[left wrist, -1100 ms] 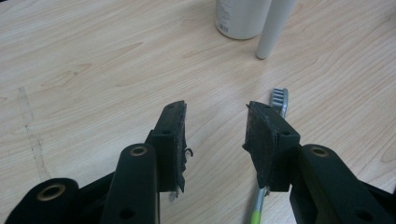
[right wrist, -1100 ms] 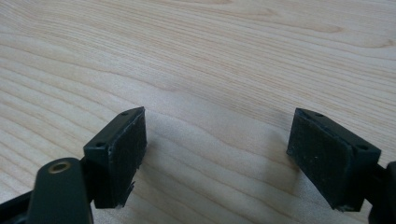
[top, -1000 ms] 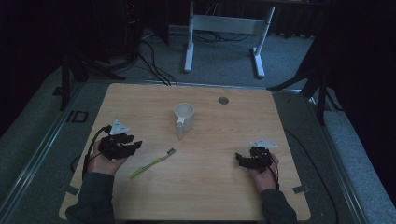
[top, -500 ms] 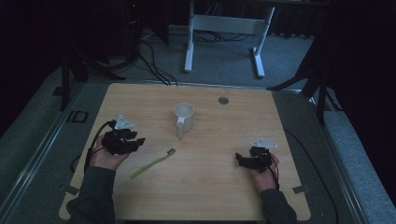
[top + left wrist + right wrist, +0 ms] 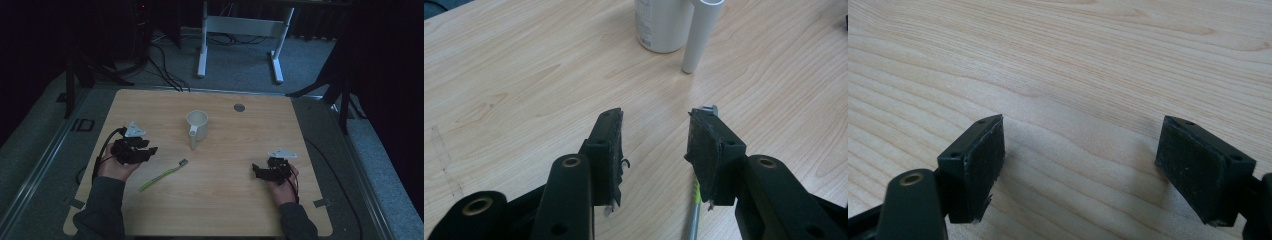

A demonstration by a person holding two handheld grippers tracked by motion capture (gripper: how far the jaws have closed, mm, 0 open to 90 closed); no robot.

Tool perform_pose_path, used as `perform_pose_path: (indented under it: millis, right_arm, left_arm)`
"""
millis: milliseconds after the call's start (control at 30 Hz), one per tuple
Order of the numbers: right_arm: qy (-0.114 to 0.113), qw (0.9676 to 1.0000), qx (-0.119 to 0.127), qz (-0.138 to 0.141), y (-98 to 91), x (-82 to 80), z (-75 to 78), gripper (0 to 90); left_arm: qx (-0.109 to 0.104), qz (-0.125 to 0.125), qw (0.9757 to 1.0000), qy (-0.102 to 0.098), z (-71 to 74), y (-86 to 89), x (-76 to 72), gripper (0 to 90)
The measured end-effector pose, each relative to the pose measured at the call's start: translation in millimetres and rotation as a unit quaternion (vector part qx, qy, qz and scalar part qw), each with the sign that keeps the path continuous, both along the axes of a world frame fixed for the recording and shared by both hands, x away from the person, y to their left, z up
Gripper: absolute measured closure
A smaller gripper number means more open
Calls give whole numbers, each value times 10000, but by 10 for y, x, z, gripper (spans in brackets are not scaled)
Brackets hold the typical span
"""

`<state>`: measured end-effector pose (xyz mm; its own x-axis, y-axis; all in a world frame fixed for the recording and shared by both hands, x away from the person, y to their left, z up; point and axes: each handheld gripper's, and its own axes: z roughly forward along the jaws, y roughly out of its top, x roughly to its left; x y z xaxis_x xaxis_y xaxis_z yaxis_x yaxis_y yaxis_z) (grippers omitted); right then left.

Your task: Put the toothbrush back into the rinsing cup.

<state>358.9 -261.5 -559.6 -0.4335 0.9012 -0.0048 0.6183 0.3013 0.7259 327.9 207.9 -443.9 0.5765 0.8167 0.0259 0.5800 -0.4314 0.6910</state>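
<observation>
Green-handled toothbrush (image 5: 162, 175) lies flat on the wooden desk (image 5: 225, 200), just right of the left tool (image 5: 145, 152), whose jaws stand apart, empty. White plastic mug (image 5: 197, 125) beyond. Right tool (image 5: 256, 172) open, empty, well apart.

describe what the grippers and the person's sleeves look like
Both the left gripper and the right gripper are black, each topped by a grey three-cornered plate and trailing a black cable. Their jaws carry flat, dark, worn-edged pads. The person wears dark grey-green long sleeves.
</observation>
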Motion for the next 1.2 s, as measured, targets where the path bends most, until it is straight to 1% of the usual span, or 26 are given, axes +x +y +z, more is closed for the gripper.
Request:
perform_pose_path:
  millis: [233,500,833,967,1033,1067,1133,1200]
  right_arm:
    - [3,10000,2,-2,1,0,0,192]
    - [3,10000,3,-3,1,0,0,192]
    - [4,10000,5,-4,1,0,0,192]
    - [4,10000,2,-2,1,0,0,192]
    - [0,10000,0,0,0,0,0,192]
    - [4,10000,2,-2,1,0,0,192]
    - [1,10000,2,-2,1,0,0,192]
    - [3,10000,2,-2,0,0,0,192]
  left_arm:
    - [-63,-10,10000,18,-6,-15,-6,577]
    - [-16,-60,9999,86,-25,-34,8,574]
    - [80,-139,9997,174,-40,-53,11,576]
    - [170,-180,9993,263,-55,-78,20,579]
    - [170,-183,9993,280,-61,-86,23,580]
    - [217,-228,9989,333,-66,-101,27,580]
    - [261,-261,9986,372,-67,-109,28,581]
    - [269,-268,9986,380,-67,-112,28,581]
